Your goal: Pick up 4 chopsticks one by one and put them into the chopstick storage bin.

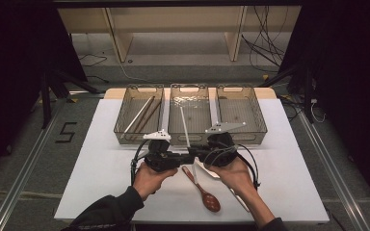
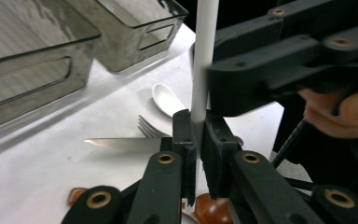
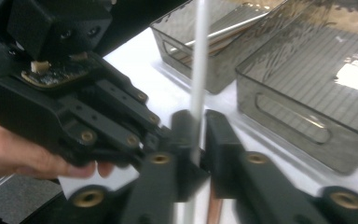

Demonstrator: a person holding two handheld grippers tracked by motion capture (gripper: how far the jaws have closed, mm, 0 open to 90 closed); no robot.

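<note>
A white rectangular surface point(image 1: 101, 159) carries three smoky translucent plastic bins point(image 1: 189, 115) in a row at its far edge. Nearer lie a brown wooden spoon point(image 1: 203, 191), a white ceramic spoon point(image 2: 167, 99), a steel knife point(image 2: 121, 143) and a fork point(image 2: 148, 128).

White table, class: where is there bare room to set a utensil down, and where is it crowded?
Bare: the white table left of the left gripper, and right of the right gripper, below the three bins. Crowded: the middle front, around the brown spoon.

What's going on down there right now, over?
Left gripper clamped on white chopstick. Right gripper loosened around it, handing over. Trays just ahead; wooden spoon lying below. Nothing blocking.
</note>
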